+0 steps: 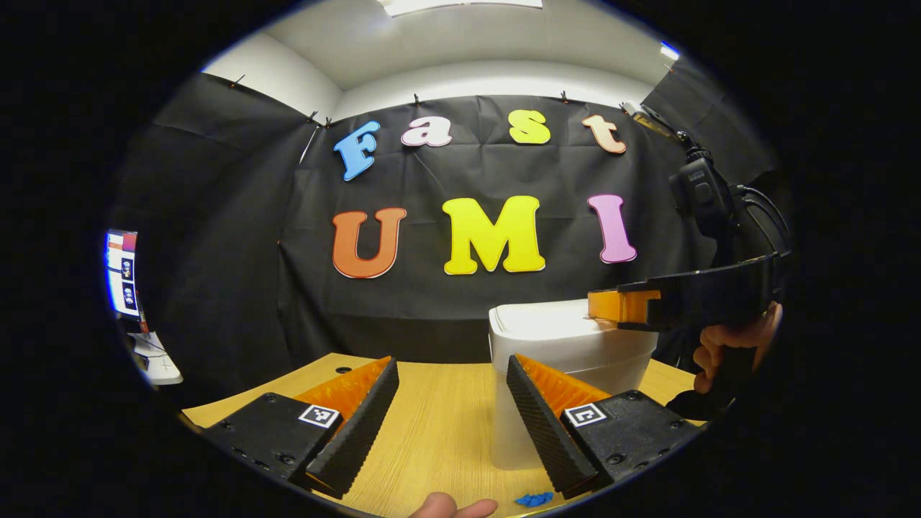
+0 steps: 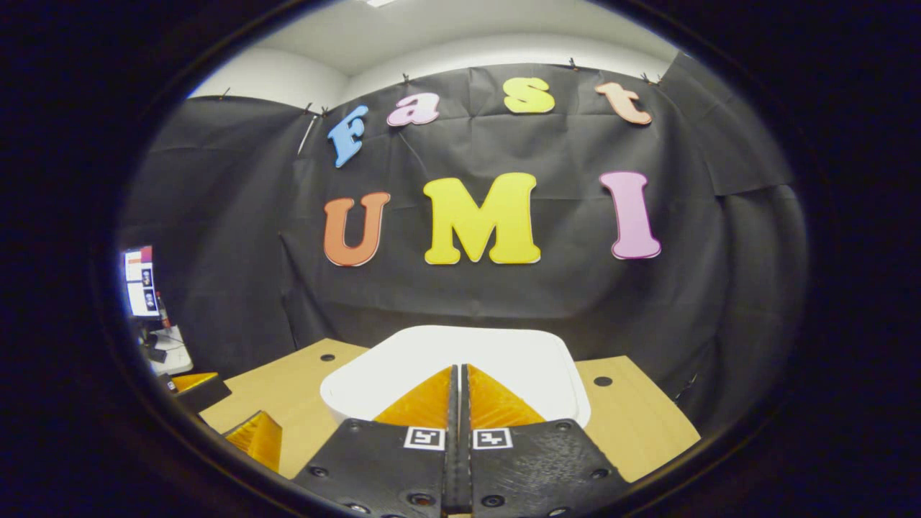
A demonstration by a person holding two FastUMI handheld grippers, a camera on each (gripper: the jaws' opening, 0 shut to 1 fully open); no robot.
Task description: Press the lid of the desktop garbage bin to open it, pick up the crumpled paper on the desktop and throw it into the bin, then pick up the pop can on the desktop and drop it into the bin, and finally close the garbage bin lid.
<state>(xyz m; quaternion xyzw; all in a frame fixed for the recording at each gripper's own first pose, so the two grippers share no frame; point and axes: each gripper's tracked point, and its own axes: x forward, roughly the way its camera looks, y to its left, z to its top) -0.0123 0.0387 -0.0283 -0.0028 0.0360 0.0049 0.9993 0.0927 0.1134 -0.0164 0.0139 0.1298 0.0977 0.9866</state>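
Right gripper (image 2: 457, 374) pinched together on nothing, hanging directly over the closed bin lid (image 2: 504, 352), so clearly the nearer one for the press. Left gripper (image 1: 452, 388) spread wide, bin (image 1: 568, 360) just ahead, slightly right.

This is a recording booth set up in a lab or office room. Black cloth (image 2: 216, 216) is clipped up as walls under a plain white ceiling (image 1: 460, 43), a light wooden counter (image 1: 439, 424) stands in front, and a lit monitor (image 1: 121, 272) sits off to one side.
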